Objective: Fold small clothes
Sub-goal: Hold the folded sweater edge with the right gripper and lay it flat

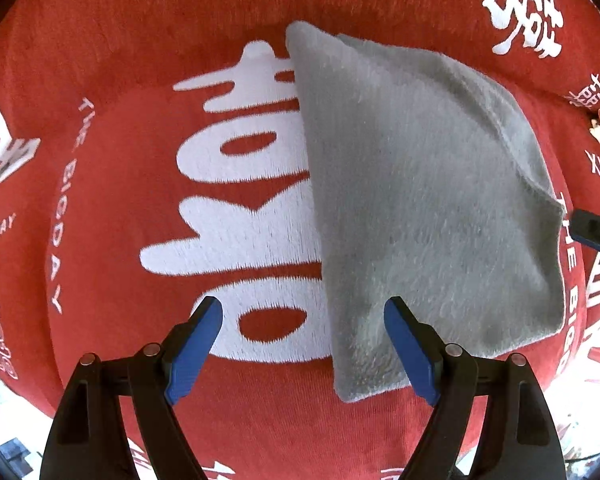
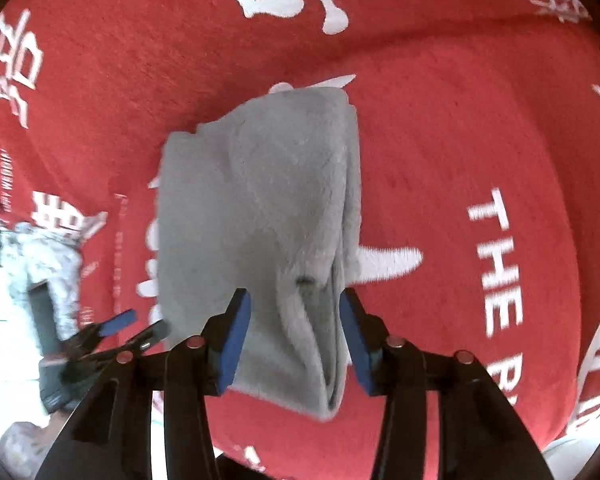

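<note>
A grey fleece cloth (image 1: 420, 200), folded over, lies on a red blanket (image 1: 100, 60) printed with white characters. My left gripper (image 1: 302, 312) points down at the cloth's near left corner, open wide, with one blue pad over the blanket and the other over the cloth. In the right wrist view the same cloth (image 2: 260, 200) shows creases at its near end. My right gripper (image 2: 294, 304) straddles that creased end with its jaws apart and the pads not pressing the fabric. The tip of one right finger (image 1: 596, 232) shows beside the cloth's right corner.
The red blanket (image 2: 440, 160) fills nearly all of both views and bulges like a cushion. Past its left edge in the right wrist view are pale floor and a dark object (image 2: 48, 320). My left gripper (image 2: 132, 328) shows there too, blurred.
</note>
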`<state>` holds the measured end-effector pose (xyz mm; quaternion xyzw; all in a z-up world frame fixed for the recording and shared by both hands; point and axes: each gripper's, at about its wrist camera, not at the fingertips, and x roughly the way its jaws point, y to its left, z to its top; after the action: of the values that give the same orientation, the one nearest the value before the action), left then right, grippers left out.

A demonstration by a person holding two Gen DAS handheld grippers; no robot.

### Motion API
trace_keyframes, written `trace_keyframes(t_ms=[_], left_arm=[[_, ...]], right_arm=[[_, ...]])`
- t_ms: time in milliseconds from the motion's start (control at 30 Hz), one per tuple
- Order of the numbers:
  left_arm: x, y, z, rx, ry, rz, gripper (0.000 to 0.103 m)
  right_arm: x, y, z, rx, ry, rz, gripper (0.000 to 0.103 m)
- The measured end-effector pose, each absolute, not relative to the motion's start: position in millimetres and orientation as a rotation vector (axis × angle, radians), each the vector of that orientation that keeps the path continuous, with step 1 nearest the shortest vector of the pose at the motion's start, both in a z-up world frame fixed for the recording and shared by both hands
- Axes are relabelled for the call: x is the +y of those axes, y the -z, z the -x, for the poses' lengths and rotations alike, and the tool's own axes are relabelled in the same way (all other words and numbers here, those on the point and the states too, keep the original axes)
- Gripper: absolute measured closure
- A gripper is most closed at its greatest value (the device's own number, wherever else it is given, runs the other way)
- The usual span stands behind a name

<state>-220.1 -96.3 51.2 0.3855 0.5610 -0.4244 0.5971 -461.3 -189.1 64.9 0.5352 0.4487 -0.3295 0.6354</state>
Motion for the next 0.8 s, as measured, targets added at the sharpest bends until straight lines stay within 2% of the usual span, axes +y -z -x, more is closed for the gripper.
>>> trace_keyframes(t_ms=[67, 100, 300, 533, 733, 800], left_arm=[[-100, -54, 222, 1.292, 0.976, -0.902, 0.019], [-102, -54, 224, 1.292, 0.973, -0.901, 0.019], [-105, -54, 222, 1.299, 0.964, -0.885, 0.019], [-111, -53, 219, 1.295, 0.956, -0.894, 0.019], [-113, -51, 218, 1.303, 0.951, -0.903, 0.019], [-114, -51, 218, 1.305, 0.954, -0.906, 0.019]], right_arm=[[-193, -54, 455, 1.070, 0.796, -1.192, 0.076], [-194, -47, 455, 1.090, 0.812, -1.187, 0.077], [-190, -29, 469, 1.058, 0.823, -1.249, 0.076], [-187, -32, 478, 1.063, 0.803, -1.306, 0.066], [-179, -45, 493, 1.051, 0.791, -1.327, 0.066], [-177, -48, 499, 1.045, 0.798, -1.338, 0.061]])
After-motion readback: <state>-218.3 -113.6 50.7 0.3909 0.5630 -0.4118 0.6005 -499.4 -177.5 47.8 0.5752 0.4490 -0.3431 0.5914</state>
